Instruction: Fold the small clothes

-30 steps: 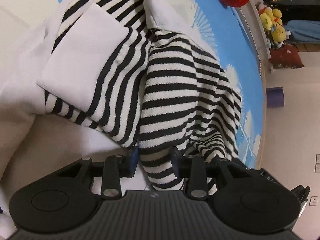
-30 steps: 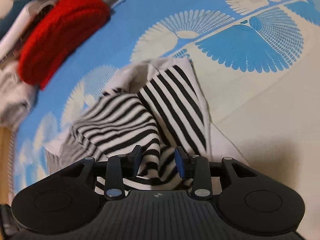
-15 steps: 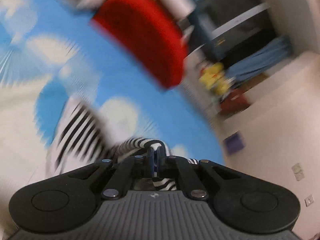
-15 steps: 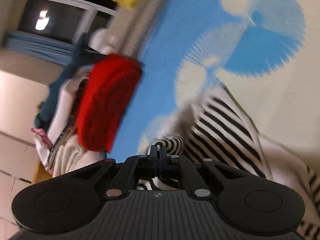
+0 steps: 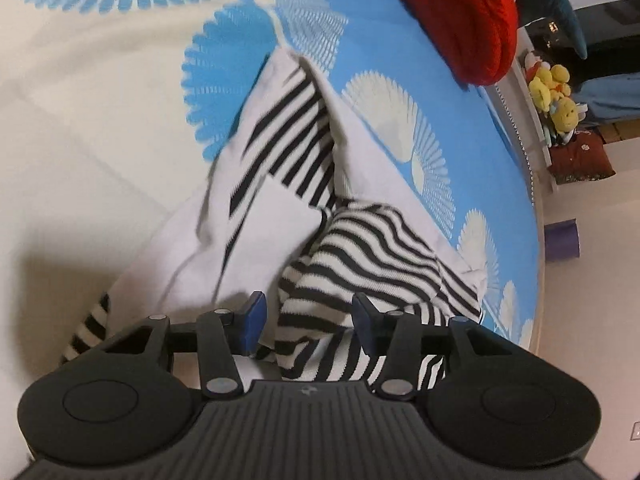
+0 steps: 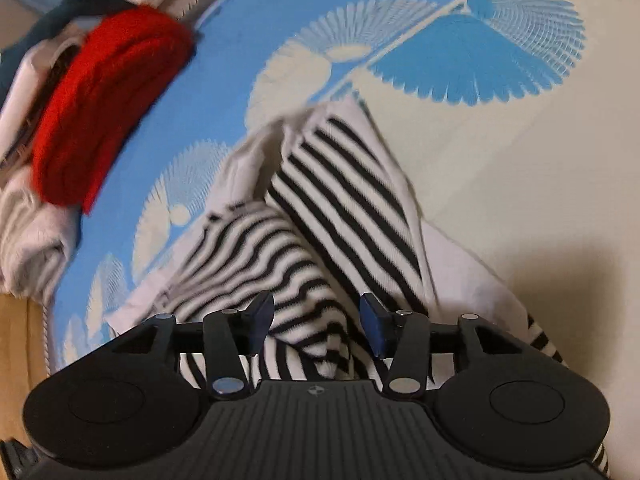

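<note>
A small black-and-white striped garment (image 5: 360, 248) with white panels lies crumpled on a blue and cream patterned bedspread (image 5: 100, 120). My left gripper (image 5: 308, 316) hovers just over its near end. Its jaws are opening, and a striped fold sits loosely between the blue pads (image 5: 252, 320) without being pressed. In the right wrist view the same garment (image 6: 340, 200) shows a striped flap folded over toward the near side. My right gripper (image 6: 316, 316) is also opening, with a striped fold lying free between its pads (image 6: 376, 328).
A red knitted piece (image 5: 460, 12) lies at the far side of the bedspread, also seen as the red knit (image 6: 104, 112) beside a white clothes pile (image 6: 28, 232). Yellow plush toys (image 5: 554, 92) and a purple object (image 5: 564, 240) are beyond the bed's edge.
Half a second ago both grippers were shut on striped cloth and lifted. Now both sets of jaws stand apart and the fold has dropped onto the garment.
</note>
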